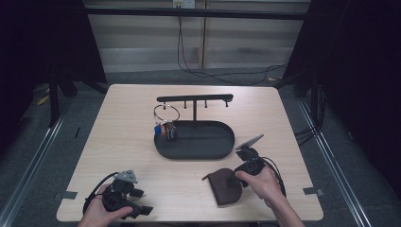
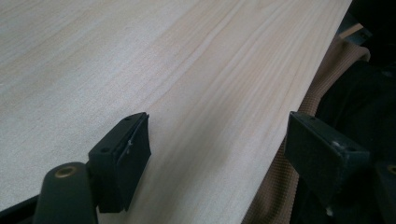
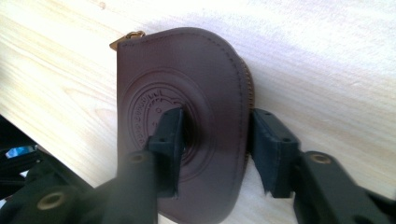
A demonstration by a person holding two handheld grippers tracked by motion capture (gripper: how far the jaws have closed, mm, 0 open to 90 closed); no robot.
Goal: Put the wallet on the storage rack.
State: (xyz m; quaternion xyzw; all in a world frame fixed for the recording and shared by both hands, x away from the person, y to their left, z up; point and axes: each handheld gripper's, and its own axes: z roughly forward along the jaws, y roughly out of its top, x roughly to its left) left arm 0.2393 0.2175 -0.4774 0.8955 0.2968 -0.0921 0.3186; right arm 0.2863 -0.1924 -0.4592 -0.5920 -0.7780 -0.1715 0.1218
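Leather, soft and thin, is what the brown zip pouch (image 3: 187, 121) appears to be made of, so it should weigh little, flex under pressure and slide easily on the smooth wooden table (image 1: 123, 142). Lying flat, it offers no raised part to take hold of; the curved zipped edge looks like the best place, one jaw pressing the face and the other hooking under the rim.

Seen from the right gripper view, the pouch is dark reddish brown, rounded on one side and straight on the other, with stitching following the outline, a round embossed seal in the middle and a brass zip pull at its far corner.

It lies on the table just in front of the black oval tray (image 1: 222, 142), toward the person's side and a little to the right. A key bunch on a ring (image 1: 165, 124) hangs from the tray's stand at its left end.

The right gripper (image 3: 215, 140) has its jaws parted across the pouch, one resting on the seal and the other just off the zipped edge on bare wood, not yet clamped. The left gripper (image 2: 217, 154) sits well away from the tray at the near left table edge, jaws wide apart with nothing between them.
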